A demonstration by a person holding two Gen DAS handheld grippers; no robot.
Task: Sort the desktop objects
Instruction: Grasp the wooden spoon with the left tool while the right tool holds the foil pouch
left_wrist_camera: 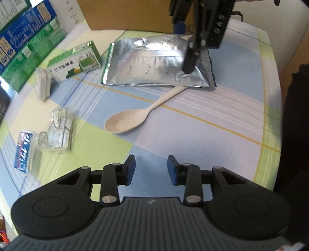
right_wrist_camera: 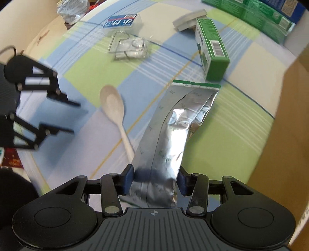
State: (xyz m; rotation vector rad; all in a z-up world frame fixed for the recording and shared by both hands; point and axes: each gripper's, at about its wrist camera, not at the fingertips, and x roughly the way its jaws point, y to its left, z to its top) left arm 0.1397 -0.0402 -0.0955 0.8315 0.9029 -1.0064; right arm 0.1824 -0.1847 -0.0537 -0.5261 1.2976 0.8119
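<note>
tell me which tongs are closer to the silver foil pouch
Right. The right tongs are clamped on one end of the silver foil pouch. The left tongs hang empty over bare tablecloth, short of the wooden spoon.

a checked cloth (left_wrist_camera: 193,123) in blue, green and white covers the table. a brown cardboard box (left_wrist_camera: 123,13) stands at the upper middle of the left view, and fills the right edge of the right view.

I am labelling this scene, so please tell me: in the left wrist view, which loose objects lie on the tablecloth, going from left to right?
Blue-labelled clear packet → white device → clear bag of wire clips → green box → wooden spoon → silver foil pouch, gripped at its right end by the right gripper.
</note>
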